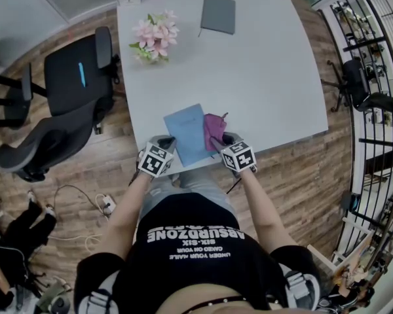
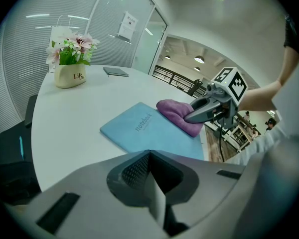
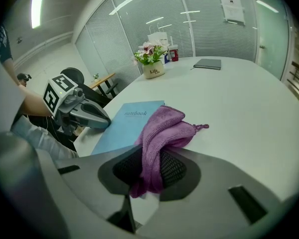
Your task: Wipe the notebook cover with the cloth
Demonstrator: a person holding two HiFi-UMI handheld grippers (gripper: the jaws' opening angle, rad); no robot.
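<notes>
Found the blue notebook [image 1: 187,135] lying flat, cover up, at the 6 o'clock edge of the white table [image 1: 268,77]. Saw the purple cloth [image 1: 214,131] pinched in the right gripper [image 1: 217,140], jaws clamped on a bunched fold, the loose part draped over the notebook's 3 o'clock edge and onto the table. Saw the left gripper [image 1: 165,146] at the notebook's 7 o'clock corner, jaws pressed together on nothing; could not tell whether touching the cover or just beside it.

Judged the step as the very start of wiping: cloth in grasp and on the cover's margin, most of the blue face bare. Called next for a flat sweep toward 9 o'clock across the cover under light pressure, and for steadying that near corner so as not to shove the notebook along the table.
</notes>
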